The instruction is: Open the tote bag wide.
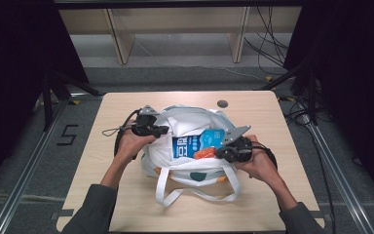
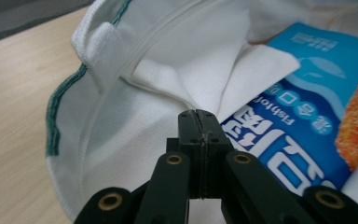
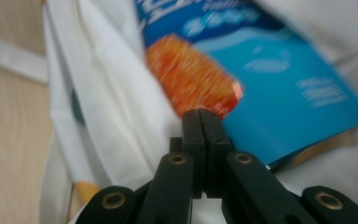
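A white tote bag (image 1: 185,117) lies open at the middle of the table. A blue snack package (image 1: 195,144) with an orange picture sticks out of its mouth. My left gripper (image 1: 163,129) is at the bag's left rim. In the left gripper view its jaws (image 2: 198,113) are pressed together at a fold of the bag's cloth (image 2: 121,140), beside the package (image 2: 298,93). My right gripper (image 1: 219,148) is at the package's right side. In the right gripper view, which is blurred, its jaws (image 3: 201,112) are shut at the edge of the package (image 3: 284,93), with bag cloth (image 3: 112,116) to the left.
The bag's white handles (image 1: 195,195) loop toward the front edge of the wooden table (image 1: 126,195). A round cable cap (image 1: 222,104) sits near the far edge. Wooden shelf legs (image 1: 119,39) and floor cables (image 1: 272,48) lie beyond the table.
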### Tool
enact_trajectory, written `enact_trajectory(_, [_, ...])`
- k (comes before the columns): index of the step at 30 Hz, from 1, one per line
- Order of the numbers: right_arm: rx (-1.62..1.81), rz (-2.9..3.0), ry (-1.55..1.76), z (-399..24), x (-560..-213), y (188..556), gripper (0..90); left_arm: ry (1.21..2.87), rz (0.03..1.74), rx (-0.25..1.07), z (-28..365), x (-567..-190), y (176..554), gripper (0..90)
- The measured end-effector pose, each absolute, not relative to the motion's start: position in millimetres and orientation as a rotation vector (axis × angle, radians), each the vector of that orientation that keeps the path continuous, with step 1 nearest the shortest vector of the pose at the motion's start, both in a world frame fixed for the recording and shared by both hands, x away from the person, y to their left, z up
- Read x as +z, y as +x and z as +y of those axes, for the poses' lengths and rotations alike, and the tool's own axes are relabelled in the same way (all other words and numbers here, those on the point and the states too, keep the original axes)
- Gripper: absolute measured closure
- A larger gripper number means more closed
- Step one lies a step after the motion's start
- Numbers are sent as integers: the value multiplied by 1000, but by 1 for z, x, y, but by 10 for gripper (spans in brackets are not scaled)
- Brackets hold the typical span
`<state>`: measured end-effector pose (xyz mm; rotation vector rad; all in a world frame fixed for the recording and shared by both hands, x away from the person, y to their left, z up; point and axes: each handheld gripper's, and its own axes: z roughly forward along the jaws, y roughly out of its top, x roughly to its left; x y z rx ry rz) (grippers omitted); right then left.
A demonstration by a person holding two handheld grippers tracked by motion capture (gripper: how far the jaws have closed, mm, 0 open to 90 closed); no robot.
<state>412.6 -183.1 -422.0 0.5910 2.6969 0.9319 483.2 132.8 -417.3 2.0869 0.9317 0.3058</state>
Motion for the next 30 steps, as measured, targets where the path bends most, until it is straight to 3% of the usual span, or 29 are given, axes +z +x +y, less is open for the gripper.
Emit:
enact_trajectory(3, [903, 2737, 565, -184, -431, 408, 900, 2094, 964, 278, 129, -423, 491, 895])
enact_trajectory(5, [889, 2760, 578, -185, -438, 403, 900, 2208, 1021, 400, 126, -430, 508, 896])
enact_trajectory(8, [870, 2787, 560, -186, -441, 401, 900, 2246, 1129, 448, 136, -442, 525, 897])
enact_trajectory(11, [875, 2792, 586, -188, -443, 398, 900, 2205, 1164, 384, 141, -446, 530, 896])
enact_trajectory(14, [901, 2764, 569, -189, -441, 399, 900, 2255, 1108, 439, 134, -440, 522, 895])
enact_trajectory(18, [988, 2666, 588, -194, -423, 399, 900, 2194, 949, 412, 133, -415, 487, 860])
enact_trajectory(25, [1171, 2363, 614, -220, -392, 416, 900, 2144, 842, 309, 145, -418, 441, 845])
enact_trajectory(30, [1087, 2335, 765, -237, -420, 443, 900, 2117, 894, 299, 160, -448, 430, 859])
